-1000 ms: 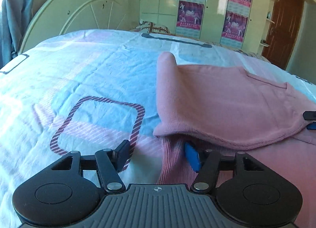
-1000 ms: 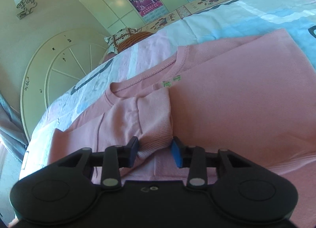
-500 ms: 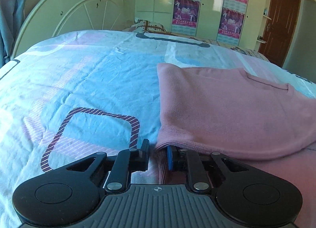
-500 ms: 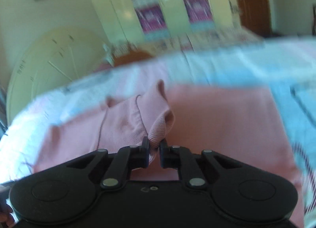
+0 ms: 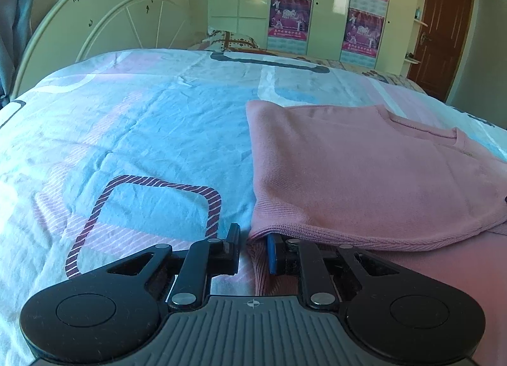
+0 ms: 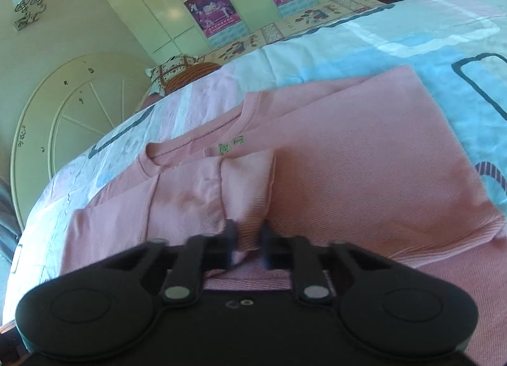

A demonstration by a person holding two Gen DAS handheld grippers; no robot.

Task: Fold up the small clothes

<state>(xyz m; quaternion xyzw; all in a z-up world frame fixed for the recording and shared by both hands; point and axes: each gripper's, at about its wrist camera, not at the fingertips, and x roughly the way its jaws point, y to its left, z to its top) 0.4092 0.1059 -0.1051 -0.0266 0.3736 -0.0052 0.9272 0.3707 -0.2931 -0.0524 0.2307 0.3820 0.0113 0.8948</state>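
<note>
A pink knit sweater [image 5: 364,176] lies partly folded on the bed. One side is laid over the body, and its ribbed hem runs along the near edge. My left gripper [image 5: 253,250] is at the sweater's near left corner. Its jaws are closing with the ribbed hem edge between them, and the blue pad [image 5: 272,253] is tucked under the upper layer. In the right wrist view the sweater [image 6: 364,160] shows its neckline with green labels [image 6: 231,144]. A sleeve [image 6: 247,182] lies folded across the chest. My right gripper [image 6: 248,234] is shut on that sleeve's ribbed cuff.
The bed has a pale blue and pink patterned cover [image 5: 142,128]. A cream headboard [image 5: 104,17] and a pillow [image 5: 231,40] are at the far end. Cupboards with posters [image 5: 317,2] and a brown door [image 5: 440,27] stand behind.
The left jaws have drawn in from wide open onto the hem corner. The right jaws have closed on the cuff, which rose for a moment and now lies low on the chest again.
</note>
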